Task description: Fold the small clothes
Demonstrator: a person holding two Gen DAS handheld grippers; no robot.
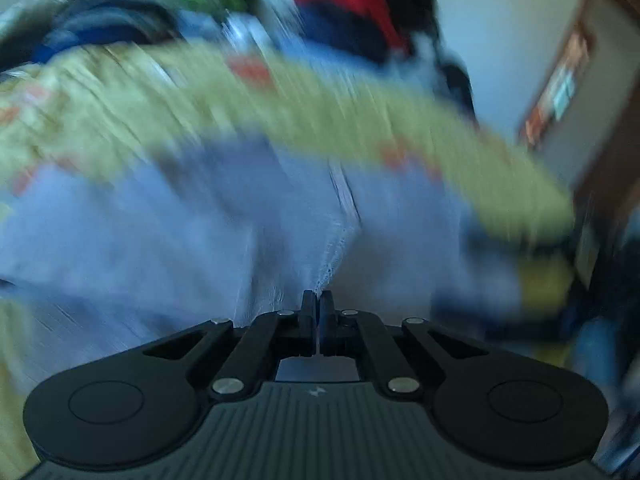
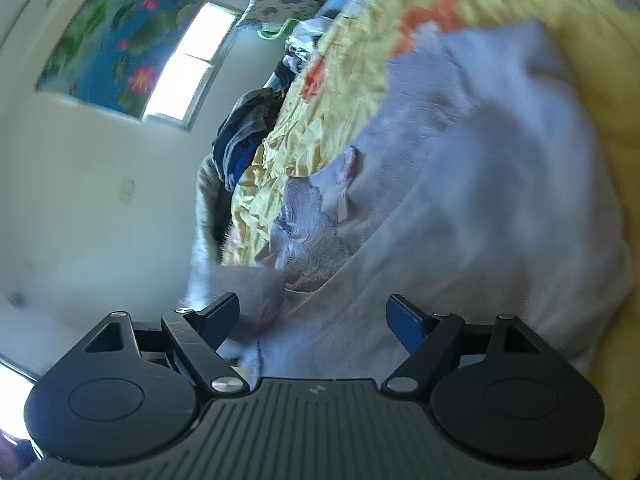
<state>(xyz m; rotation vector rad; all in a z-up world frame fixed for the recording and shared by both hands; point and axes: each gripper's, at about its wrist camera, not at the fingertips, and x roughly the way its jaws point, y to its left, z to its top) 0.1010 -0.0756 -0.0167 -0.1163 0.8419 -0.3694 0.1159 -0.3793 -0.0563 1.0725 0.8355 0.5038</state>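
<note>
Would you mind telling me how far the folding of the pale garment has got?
Done: nothing looks folded; the pale garment lies rumpled on the yellow bedspread. In hand: the left gripper is shut, seemingly pinching a fabric edge; the right gripper is open over it. Left: the folds themselves.

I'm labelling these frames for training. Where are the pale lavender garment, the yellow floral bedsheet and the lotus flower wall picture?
Pale lavender garment (image 2: 480,208): right wrist view, its broad middle.
Yellow floral bedsheet (image 2: 320,120): right wrist view, wrinkled part.
Lotus flower wall picture (image 2: 116,40): right wrist view, blue centre.
</note>
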